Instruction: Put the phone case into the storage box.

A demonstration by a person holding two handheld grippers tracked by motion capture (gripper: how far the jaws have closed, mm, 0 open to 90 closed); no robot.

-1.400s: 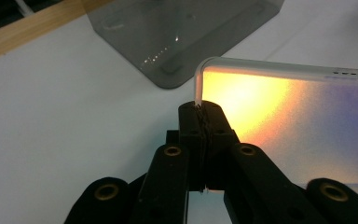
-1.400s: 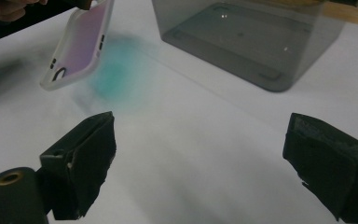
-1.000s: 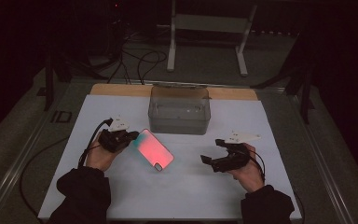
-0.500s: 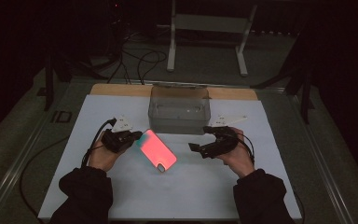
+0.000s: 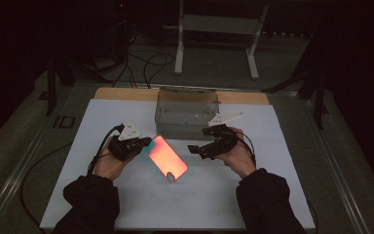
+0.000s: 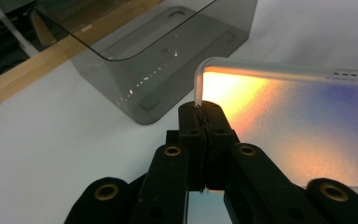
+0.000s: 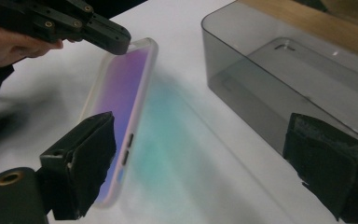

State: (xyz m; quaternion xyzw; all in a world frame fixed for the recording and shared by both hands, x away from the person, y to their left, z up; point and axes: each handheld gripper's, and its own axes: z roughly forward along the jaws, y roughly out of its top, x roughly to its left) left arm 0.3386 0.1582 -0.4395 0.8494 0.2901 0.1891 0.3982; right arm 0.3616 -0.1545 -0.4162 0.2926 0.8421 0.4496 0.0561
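Now L gripper [image 6: 204,116] clamps phone case [image 6: 279,130] edge; R gripper [image 7: 214,172] wide open beside it.

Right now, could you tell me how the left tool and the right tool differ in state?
The left tool is shut on the phone case's edge; the right tool is open and holds nothing. The left tool touches the case; the right tool hovers beside it. Both are black, hand-held and point at the case.

Left gripper [image 5: 143,145]: my jaws fully closed, pads pressed together, hand low and level, forearm in from the bottom. Right gripper [image 5: 195,149]: my jaws spread wide, nothing between them, pointing toward the left one, wrist slightly raised.
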